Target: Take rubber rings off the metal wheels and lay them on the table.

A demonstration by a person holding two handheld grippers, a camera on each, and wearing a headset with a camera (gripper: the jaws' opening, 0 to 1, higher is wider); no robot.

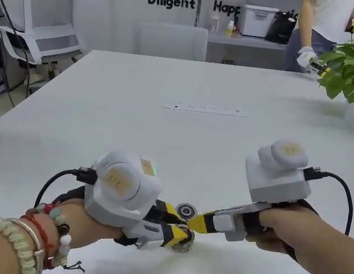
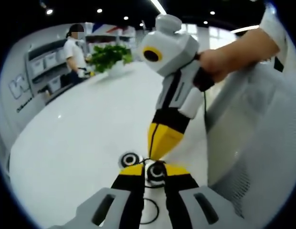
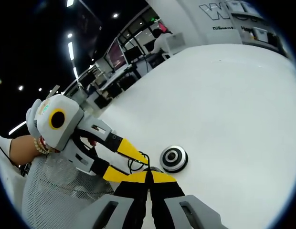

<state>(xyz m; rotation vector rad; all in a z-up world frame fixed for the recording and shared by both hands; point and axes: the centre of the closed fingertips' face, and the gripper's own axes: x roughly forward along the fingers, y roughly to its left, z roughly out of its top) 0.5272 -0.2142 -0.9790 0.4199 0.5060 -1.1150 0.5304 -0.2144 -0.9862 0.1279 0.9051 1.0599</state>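
My left gripper (image 2: 156, 168) is clamped on a metal wheel (image 2: 156, 174), which sits squarely between its two yellow fingertips, low at the table (image 1: 165, 131). My right gripper (image 3: 149, 175) meets it tip to tip, its fingers pinched together on the thin black rubber ring (image 2: 149, 211), whose slack loop hangs back between my left fingers, behind the wheel. A second wheel (image 3: 173, 159) lies flat on the table just beyond both sets of fingertips, touching neither.
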